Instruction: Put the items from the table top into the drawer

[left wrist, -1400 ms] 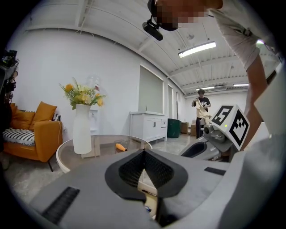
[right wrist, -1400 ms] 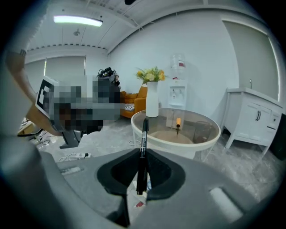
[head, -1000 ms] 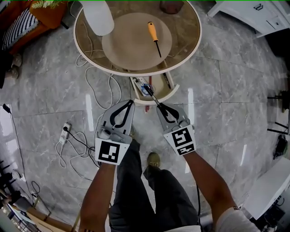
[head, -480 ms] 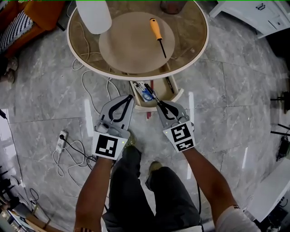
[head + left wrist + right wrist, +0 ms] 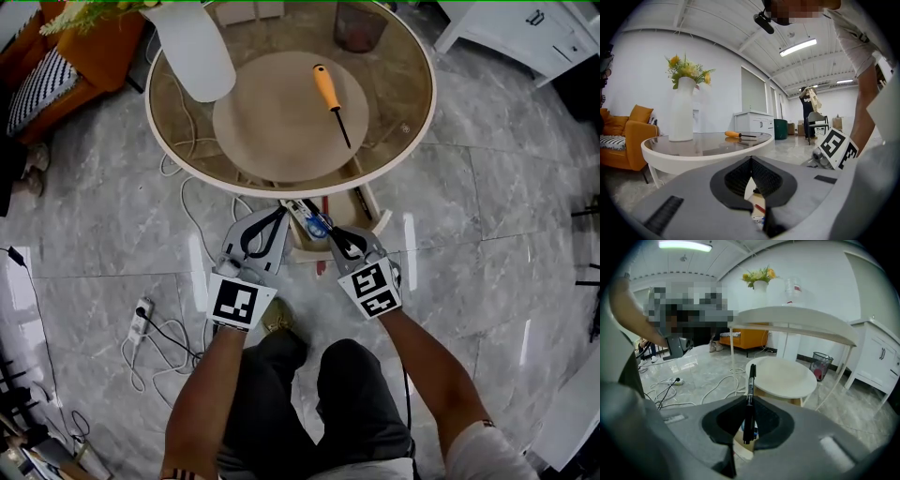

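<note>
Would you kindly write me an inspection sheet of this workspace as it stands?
Surface: round glass table, standing on a marbled floor.
Job's things: orange-handled screwdriver on the table top; drawer open under the rim, small items inside.
Clutter: white vase on the table.
Grippers: left tool shut, empty; right tool shut on a black pen.
Cables: white cables and a power strip on the floor.
Surroundings: orange sofa, waste bin, white cabinet.

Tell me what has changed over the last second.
The left gripper and right gripper have closed in on the open drawer, their tips now over its front. Unchanged: right gripper clamped on the black pen, left gripper shut and empty, orange screwdriver and white vase on the table.
</note>
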Demonstrator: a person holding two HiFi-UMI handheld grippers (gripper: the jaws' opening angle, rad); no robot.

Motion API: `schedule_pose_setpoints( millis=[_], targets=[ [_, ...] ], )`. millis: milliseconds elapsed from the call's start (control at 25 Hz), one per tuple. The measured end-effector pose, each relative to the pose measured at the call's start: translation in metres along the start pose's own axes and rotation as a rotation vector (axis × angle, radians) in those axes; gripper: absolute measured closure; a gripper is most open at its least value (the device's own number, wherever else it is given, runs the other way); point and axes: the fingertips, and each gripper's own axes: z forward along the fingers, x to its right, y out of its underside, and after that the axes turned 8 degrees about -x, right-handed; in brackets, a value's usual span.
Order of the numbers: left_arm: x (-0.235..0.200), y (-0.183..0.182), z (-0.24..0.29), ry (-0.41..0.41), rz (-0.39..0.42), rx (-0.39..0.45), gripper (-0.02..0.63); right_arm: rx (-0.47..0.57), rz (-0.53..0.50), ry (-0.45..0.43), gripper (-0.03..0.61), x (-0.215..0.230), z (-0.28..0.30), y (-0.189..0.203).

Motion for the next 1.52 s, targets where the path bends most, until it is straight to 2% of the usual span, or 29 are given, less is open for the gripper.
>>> schedule_pose_setpoints(
  millis=[280, 520, 680, 1040, 1520],
  targets=[
    [-0.004, 0.007, 0.010, 0.002, 0.098, 0.059, 0.614, 0.001, -0.037, -0.008, 0.534, 0.004, 0.039, 0.021],
    [0.014, 0.019, 0.012, 0.058, 0.155, 0.057, 0.614, 0.006, -0.062, -0.012, 0.534, 0.002, 0.059, 0.035],
    [0.020, 0.031, 0.016, 0.079, 0.135, 0.049, 0.614, -0.022, -0.085, -0.031, 0.534, 0.000, 0.072, 0.046],
    [-0.002, 0.037, 0.019, 0.038, 0.020, 0.080, 0.614, -0.143, -0.121, -0.106, 0.534, 0.002, 0.104, 0.052],
    [-0.004, 0.039, 0.009, 0.054, 0.044, 0.094, 0.614, -0.363, -0.101, -0.150, 0.532, 0.010, 0.140, 0.074]
  ],
)
